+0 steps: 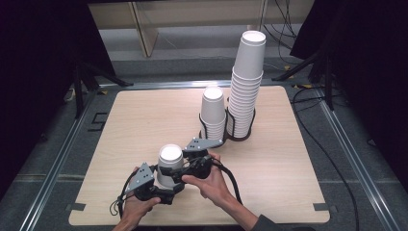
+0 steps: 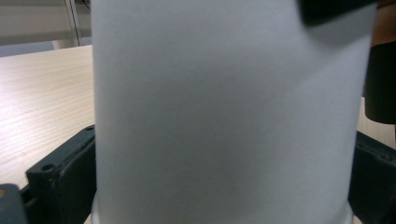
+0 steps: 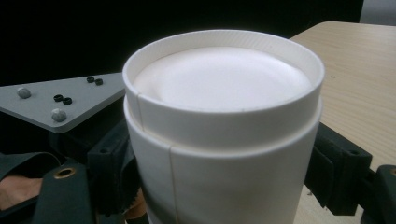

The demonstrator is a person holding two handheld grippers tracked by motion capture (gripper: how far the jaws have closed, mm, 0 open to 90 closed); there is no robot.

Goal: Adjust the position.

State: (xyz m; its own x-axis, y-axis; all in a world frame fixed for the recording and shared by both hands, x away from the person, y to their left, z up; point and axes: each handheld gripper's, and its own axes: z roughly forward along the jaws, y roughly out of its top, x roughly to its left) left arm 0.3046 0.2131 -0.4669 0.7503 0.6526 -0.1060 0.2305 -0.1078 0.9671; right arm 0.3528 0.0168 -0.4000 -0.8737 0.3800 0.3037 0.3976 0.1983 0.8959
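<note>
A white paper cup [image 1: 170, 162] stands bottom-up near the table's front edge, with a second cup nested over its lower part [image 3: 224, 186]. My left gripper [image 1: 165, 184] is shut on the cup's lower wall [image 2: 219, 107] from the near-left, one black jaw on each side. From the right, my right gripper [image 1: 185, 166] is shut on the same nested cups, its jaws pressed against both sides. The left gripper's grey plate [image 3: 60, 102] lies behind the cup in the right gripper view.
A tall stack of upturned white cups [image 1: 246, 82] stands in a black wire holder [image 1: 239, 136] at the table's back right. A shorter stack [image 1: 213, 113] stands in a holder just left of it. Bare wood tabletop [image 1: 144, 120] stretches to the left.
</note>
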